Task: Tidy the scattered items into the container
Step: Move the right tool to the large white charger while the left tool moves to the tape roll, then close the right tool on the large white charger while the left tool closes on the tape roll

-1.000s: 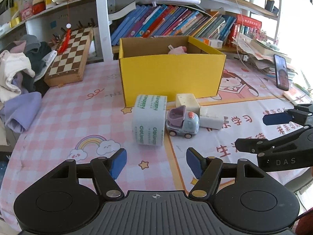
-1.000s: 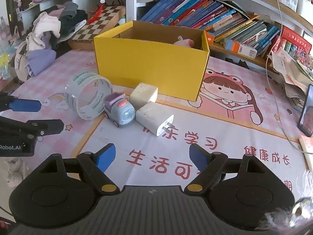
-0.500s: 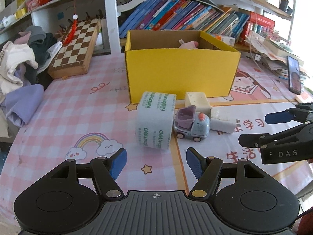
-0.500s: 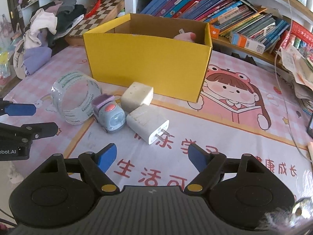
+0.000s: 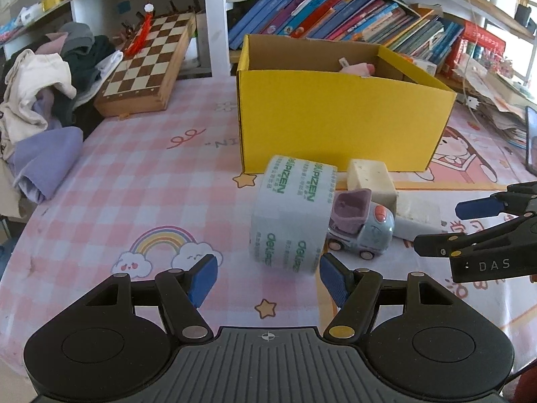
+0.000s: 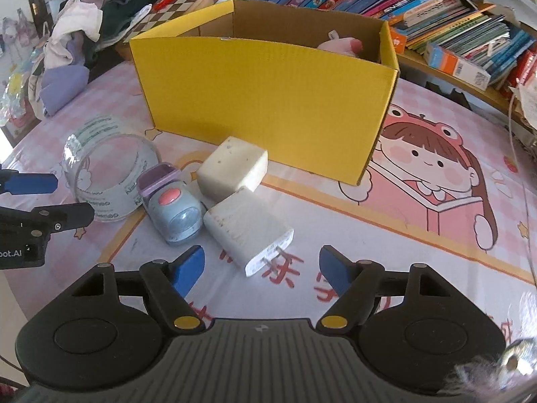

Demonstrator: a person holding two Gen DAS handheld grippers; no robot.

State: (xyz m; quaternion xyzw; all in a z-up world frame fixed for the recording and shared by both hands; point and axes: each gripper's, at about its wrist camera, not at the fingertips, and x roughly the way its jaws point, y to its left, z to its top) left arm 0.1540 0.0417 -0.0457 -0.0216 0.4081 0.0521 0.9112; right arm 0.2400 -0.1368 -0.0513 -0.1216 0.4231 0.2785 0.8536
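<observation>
A yellow cardboard box point(image 5: 335, 124) point(image 6: 261, 107) stands open on the table, with a pink item point(image 6: 340, 46) inside at its right end. In front of it lie a roll of clear tape point(image 5: 290, 216) point(image 6: 107, 176) standing on edge, a small blue and purple toy truck point(image 5: 360, 225) point(image 6: 169, 206), a cream block point(image 5: 369, 178) point(image 6: 231, 168) and a white plug adapter point(image 6: 250, 231) point(image 5: 418, 215). My left gripper point(image 5: 268, 278) is open just short of the tape roll. My right gripper point(image 6: 261, 270) is open, its fingers either side of the adapter's prongs.
A chessboard point(image 5: 147, 63) and a pile of clothes point(image 5: 40, 100) lie at the back left. Bookshelves point(image 5: 335, 10) run behind the box. A phone point(image 5: 530, 141) and stacked papers point(image 5: 496, 107) sit at the right. The tablecloth point(image 5: 134, 174) is pink checked.
Both grippers have moved forward toward the items. The tape roll now sits just ahead of my left fingers and the adapter's prongs lie between my right fingers. Nothing has been taken hold of.
</observation>
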